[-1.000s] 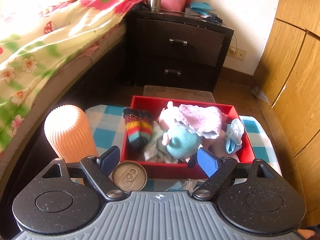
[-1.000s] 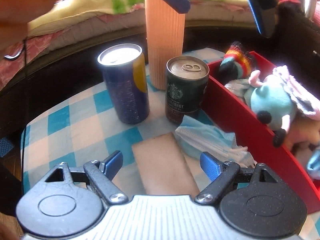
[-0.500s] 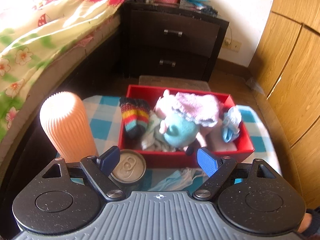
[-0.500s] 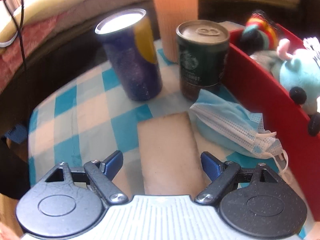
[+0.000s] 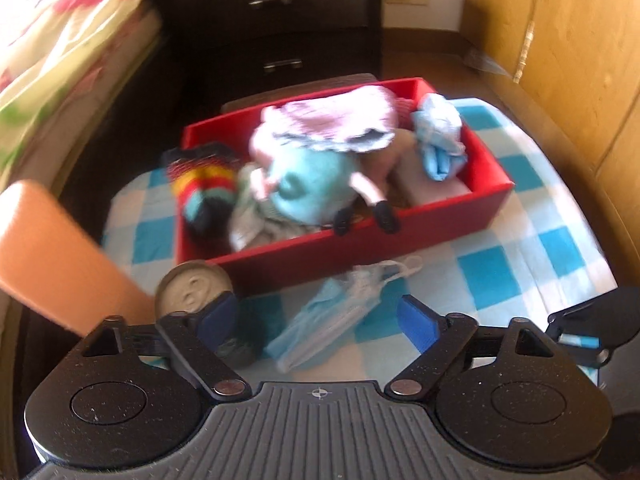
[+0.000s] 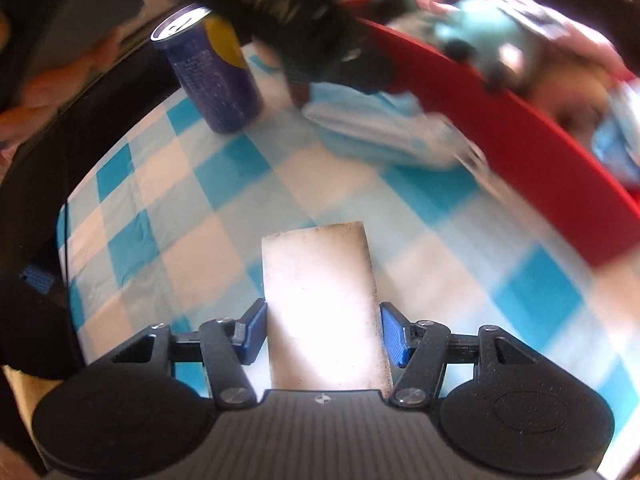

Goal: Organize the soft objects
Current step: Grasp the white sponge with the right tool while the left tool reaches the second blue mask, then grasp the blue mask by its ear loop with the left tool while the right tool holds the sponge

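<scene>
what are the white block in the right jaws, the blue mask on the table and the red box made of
White block: probably a foam sponge; matte and finely speckled, though glare washes out its near end.
Blue mask: looks like thin pleated non-woven fabric, crumpled, with white ear loops.
Red box: smooth, thin, flat walls with a matte finish, likely cardboard or plastic; the blur leaves it open.

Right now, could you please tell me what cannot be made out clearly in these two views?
- Left wrist view: motion blur smears the toys in the red box, so details are lost.
- Left wrist view: the orange vase is cut off by the left edge.
- Right wrist view: glare whitens the sponge; whether the jaws truly pinch it is unclear.
- Right wrist view: the other gripper's dark body hides the green can and part of the face mask.
</scene>
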Tool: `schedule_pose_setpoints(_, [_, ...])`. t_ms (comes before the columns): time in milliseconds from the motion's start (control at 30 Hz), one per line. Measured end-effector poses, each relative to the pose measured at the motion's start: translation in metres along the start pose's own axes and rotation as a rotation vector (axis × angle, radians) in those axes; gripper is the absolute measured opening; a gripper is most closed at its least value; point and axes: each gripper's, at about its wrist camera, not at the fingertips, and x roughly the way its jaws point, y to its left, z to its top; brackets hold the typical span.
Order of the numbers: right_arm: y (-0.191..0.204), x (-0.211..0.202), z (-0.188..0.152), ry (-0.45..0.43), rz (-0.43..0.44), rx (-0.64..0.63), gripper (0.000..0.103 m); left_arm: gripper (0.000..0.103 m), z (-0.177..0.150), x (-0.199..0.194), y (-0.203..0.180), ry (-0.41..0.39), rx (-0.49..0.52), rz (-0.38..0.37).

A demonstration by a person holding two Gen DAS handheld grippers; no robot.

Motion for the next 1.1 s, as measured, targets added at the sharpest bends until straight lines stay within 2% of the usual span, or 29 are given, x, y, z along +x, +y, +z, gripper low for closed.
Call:
schedule_pose_setpoints(100, [-0.011, -0.010, -0.014, -0.012, -0.006, 0.041, 0.037, 0.081, 0.006, -0.008, -0.011, -0.045, 0.050, -0.025])
schedule_pose_setpoints(167, [-0.017, -0.010, -0.019, -0.008, -0.018, 0.064, 0.037, 0.081, 0.007, -0.004, -0.018, -0.044, 0.090, -0.036])
schedule_pose_setpoints(267, [-0.027, -0.009, -0.024, 0.002, -0.016, 0.097, 0.037, 0.081, 0.003, 0.023, -0.027, 0.047, 0.114, -0.017])
schedule_pose_setpoints(367, [-0.028, -0.012, -0.023, -0.007, -0.010, 0.100, 0.037, 0.078, -0.004, 0.054, -0.034, 0.132, 0.176, 0.037])
schedule_pose_setpoints(467, [-0.030, -0.012, -0.022, -0.010, -0.007, 0.110, 0.037, 0.080, -0.005, 0.072, -0.034, 0.138, 0.212, 0.122])
schedule_pose_setpoints(567, [-0.031, -0.010, -0.022, -0.008, -0.009, 0.109, 0.038, 0.080, 0.001, 0.080, -0.025, 0.136, 0.156, 0.115])
schedule_pose_setpoints(667, [-0.032, -0.010, -0.023, -0.008, -0.003, 0.119, 0.038, 0.077, 0.001, 0.096, -0.017, 0.203, 0.099, 0.080])
schedule_pose_setpoints(833, [-0.037, -0.012, -0.026, -0.008, 0.006, 0.135, 0.038, 0.070, -0.007, 0.093, -0.001, 0.243, -0.048, 0.013])
schedule_pose_setpoints(933, [-0.043, -0.015, -0.026, 0.000, 0.000, 0.179, 0.038, 0.053, -0.019, 0.085, -0.003, 0.242, -0.083, -0.024])
schedule_pose_setpoints(967, [-0.046, -0.016, -0.027, 0.000, -0.009, 0.195, 0.038, 0.044, -0.022, 0.081, -0.004, 0.235, -0.087, -0.028])
schedule_pose_setpoints(1000, [-0.048, -0.017, -0.027, -0.003, -0.019, 0.211, 0.038, 0.032, -0.025, 0.078, -0.006, 0.236, -0.091, -0.037])
schedule_pose_setpoints(1067, [-0.051, -0.022, -0.028, -0.012, -0.046, 0.239, 0.038, 0.018, -0.033, 0.072, -0.013, 0.243, -0.081, -0.027])
schedule_pose_setpoints(1100, [-0.053, -0.024, -0.028, -0.017, -0.059, 0.251, 0.038, 0.016, -0.037, 0.069, -0.017, 0.243, -0.068, -0.022])
